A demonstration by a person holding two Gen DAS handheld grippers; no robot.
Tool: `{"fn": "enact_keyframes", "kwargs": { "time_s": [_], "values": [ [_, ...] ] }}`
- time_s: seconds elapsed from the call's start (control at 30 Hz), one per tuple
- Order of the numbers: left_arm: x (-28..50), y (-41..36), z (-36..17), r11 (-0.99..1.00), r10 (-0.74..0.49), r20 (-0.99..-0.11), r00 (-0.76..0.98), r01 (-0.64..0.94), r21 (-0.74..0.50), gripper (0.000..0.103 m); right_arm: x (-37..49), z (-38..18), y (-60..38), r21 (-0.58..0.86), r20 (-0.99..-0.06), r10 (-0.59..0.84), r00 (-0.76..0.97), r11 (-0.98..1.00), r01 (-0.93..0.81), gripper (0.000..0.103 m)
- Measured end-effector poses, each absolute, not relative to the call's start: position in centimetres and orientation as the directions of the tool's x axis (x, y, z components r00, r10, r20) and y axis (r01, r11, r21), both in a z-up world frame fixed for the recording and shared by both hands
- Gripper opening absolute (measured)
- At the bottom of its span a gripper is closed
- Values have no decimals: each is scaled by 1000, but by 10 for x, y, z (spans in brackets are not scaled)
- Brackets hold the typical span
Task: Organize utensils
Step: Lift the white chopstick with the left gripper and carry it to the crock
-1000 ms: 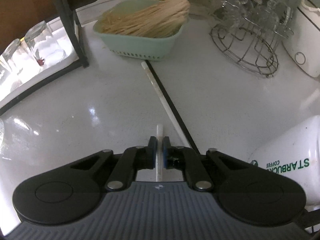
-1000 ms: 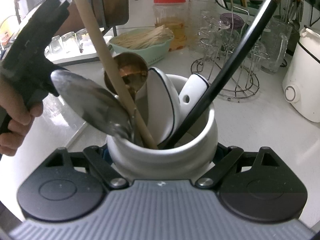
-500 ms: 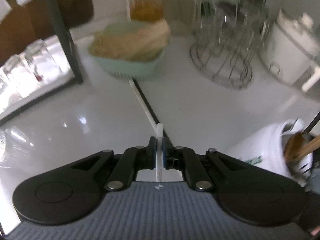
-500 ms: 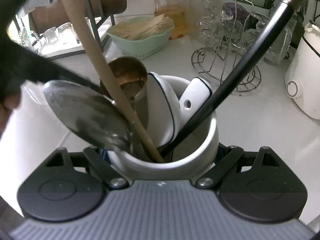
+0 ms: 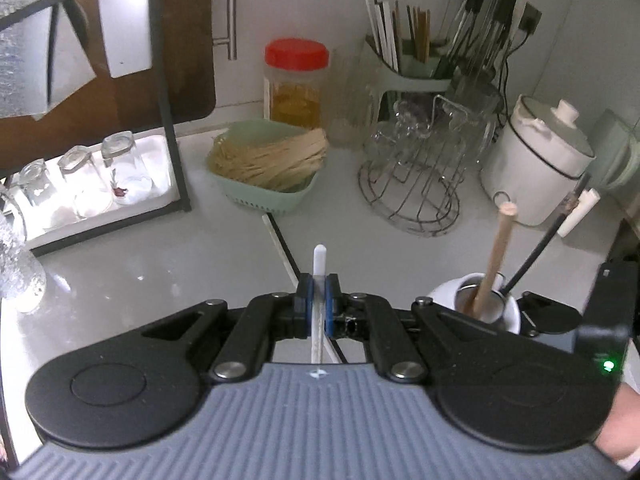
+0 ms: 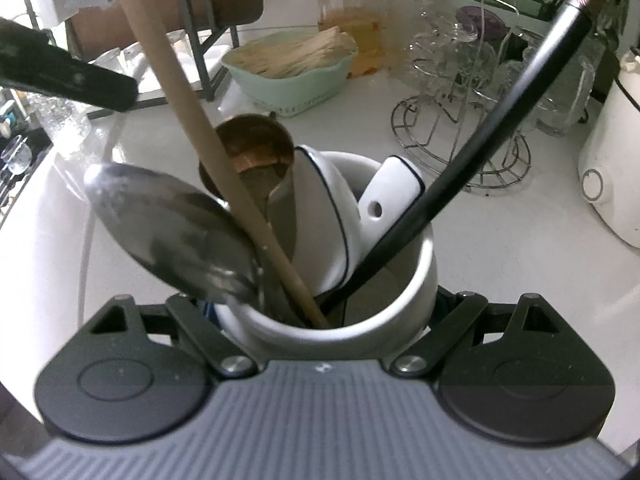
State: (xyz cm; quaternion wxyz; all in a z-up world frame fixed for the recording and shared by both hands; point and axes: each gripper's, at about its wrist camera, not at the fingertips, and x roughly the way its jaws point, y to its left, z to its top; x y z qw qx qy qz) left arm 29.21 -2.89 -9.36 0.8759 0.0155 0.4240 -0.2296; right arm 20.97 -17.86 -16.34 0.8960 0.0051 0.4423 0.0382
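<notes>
**White Chopstick Poised Left of the Utensil Mug**

While the right gripper [image 6: 326,312] clasps the white utensil mug [image 6: 400,308], the left gripper [image 5: 317,300] pinches a white chopstick [image 5: 319,264], long axis pointing forward; the mug lies to its right, close by.

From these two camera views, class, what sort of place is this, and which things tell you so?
Most likely a home kitchen counter. A white utensil crock holds spoons and ladles, a wire rack carries glassware, and a green caddy at the back holds chopsticks.
</notes>
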Motion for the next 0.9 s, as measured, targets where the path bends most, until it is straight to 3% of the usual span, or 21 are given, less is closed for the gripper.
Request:
{"fn": "enact_keyframes", "kwargs": {
  "time_s": [0.47,0.9],
  "values": [
    [253,-28,-54,871,-469,-661,585,428,-240,7,210,-164,-181,41,-779,115,616,990,-133,92],
    [245,-27,-24,892,-440,-623,647,396,-217,7,214,-164,-185,47,-756,149,637,984,-175,92]
  ]
}}
